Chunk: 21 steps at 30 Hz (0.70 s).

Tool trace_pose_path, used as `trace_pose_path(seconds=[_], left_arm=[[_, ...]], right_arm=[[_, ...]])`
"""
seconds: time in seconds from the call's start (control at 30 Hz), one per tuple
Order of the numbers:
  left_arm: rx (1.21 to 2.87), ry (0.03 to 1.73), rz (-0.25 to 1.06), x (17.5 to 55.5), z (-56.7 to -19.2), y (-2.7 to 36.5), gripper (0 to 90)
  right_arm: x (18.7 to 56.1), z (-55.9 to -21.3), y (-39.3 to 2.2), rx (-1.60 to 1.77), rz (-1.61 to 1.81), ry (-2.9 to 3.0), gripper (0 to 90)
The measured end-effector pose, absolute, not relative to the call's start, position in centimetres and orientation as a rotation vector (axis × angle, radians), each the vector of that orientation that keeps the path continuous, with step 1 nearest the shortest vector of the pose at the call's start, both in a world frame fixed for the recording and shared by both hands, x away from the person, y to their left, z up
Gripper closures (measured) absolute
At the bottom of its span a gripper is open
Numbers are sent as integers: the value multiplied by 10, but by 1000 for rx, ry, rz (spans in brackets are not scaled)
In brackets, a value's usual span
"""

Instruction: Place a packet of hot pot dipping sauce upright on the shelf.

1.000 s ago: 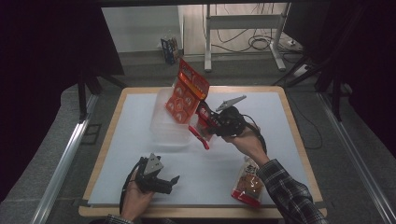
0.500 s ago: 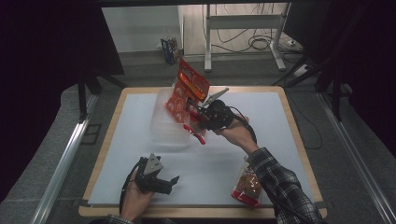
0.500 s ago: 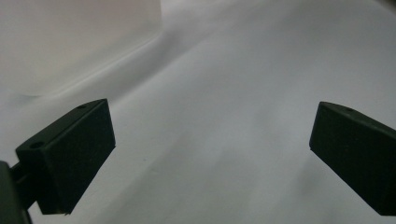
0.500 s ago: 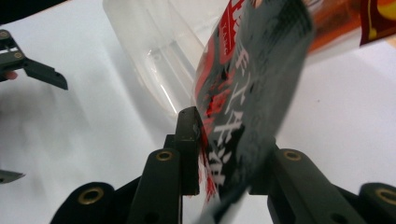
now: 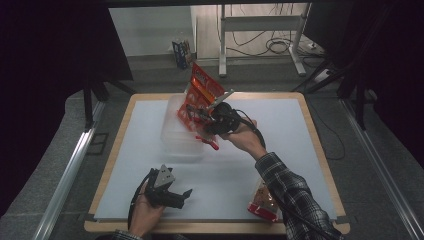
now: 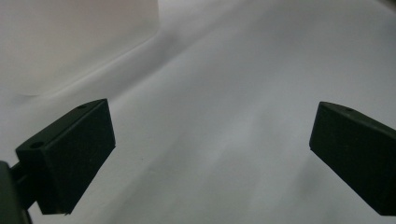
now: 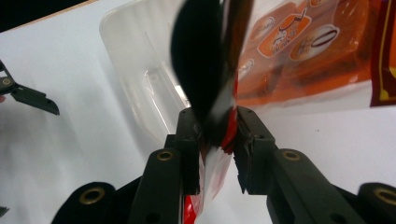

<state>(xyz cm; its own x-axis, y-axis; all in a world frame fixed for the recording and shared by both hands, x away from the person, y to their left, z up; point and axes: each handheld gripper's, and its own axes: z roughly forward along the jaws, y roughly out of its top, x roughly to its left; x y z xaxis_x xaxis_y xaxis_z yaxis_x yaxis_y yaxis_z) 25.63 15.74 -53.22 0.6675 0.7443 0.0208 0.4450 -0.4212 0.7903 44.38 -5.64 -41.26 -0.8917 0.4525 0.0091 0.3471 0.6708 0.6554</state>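
High view, left to right: left gripper (image 5: pixel 181 195) idle on the table (image 5: pixel 300 125), jaws spread on nothing. Clear bin (image 5: pixel 175 135) mid-table, no bag in it yet. Right gripper (image 5: pixel 202 119) pinching an orange snack bag (image 5: pixel 200 95), held tilted over the bin; lowering and release left. Second bag (image 5: pixel 264 202) waiting near the front edge. Versus earlier: right gripper and bag shifted leftward, over the bin.

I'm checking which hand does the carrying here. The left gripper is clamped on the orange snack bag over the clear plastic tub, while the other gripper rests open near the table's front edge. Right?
Not quite: the right gripper is the one clamped on the orange snack bag over the clear plastic tub, as the high view shows. The left gripper is the one resting open near the table's front edge.
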Motion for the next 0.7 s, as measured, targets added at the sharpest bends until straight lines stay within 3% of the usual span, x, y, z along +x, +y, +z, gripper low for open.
trace_pose_path(seconds=[0.7], left_arm=[[2084, 913, 475, 255, -531, 158, 2]], right_arm=[[461, -424, -19, 580, 1016, 2759, 717]])
